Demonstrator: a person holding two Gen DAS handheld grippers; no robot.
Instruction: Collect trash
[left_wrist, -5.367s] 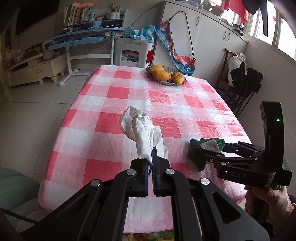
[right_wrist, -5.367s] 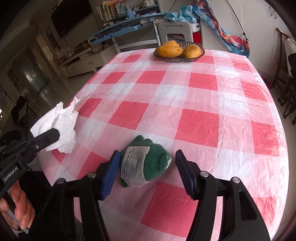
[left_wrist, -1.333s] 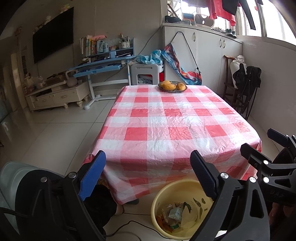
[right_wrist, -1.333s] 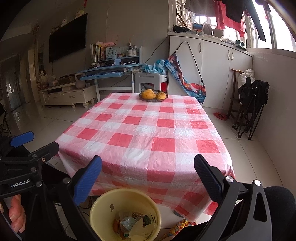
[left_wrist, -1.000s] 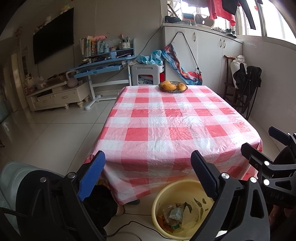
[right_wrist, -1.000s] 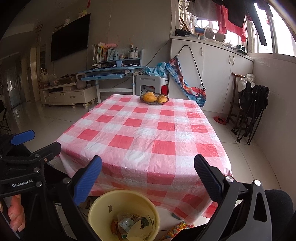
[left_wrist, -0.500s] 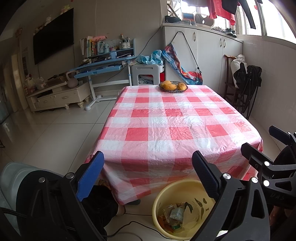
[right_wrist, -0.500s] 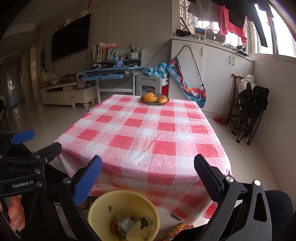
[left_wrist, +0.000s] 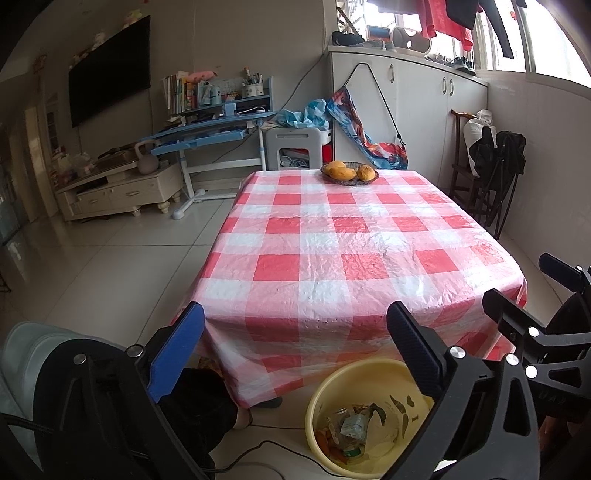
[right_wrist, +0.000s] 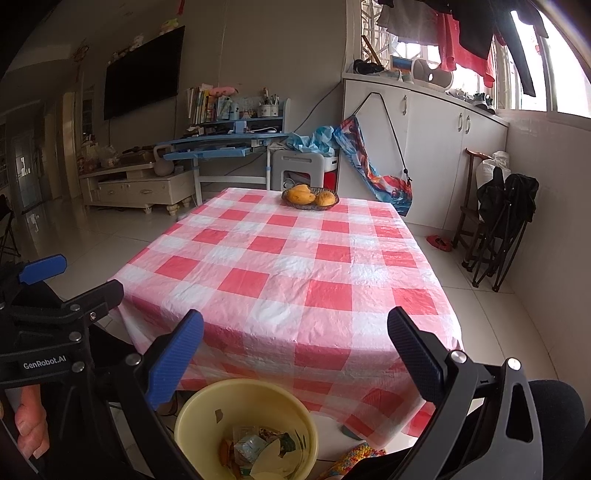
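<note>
A yellow bin (left_wrist: 332, 391) stands on the floor by the near end of the table, with mixed trash (left_wrist: 354, 428) inside; it also shows in the right wrist view (right_wrist: 199, 406). My left gripper (left_wrist: 295, 350) is open and empty, held above and behind the bin. My right gripper (right_wrist: 295, 354) is open and empty above the bin; it shows at the right of the left wrist view (left_wrist: 524, 291). The red-and-white checked table (left_wrist: 351, 243) holds no trash that I can see.
A dish of mangoes (left_wrist: 349, 172) sits at the table's far end. A blue desk (left_wrist: 207, 136), a white stool (left_wrist: 295, 147) and a low cabinet (left_wrist: 118, 192) stand behind. Folded chairs (left_wrist: 491, 177) lean at the right wall. A cable (left_wrist: 258, 450) lies on the floor.
Since 5.4 s ago both grippers let go of the tissue and the green wrapper and pulled back from the table. Over the last second almost nothing has moved.
</note>
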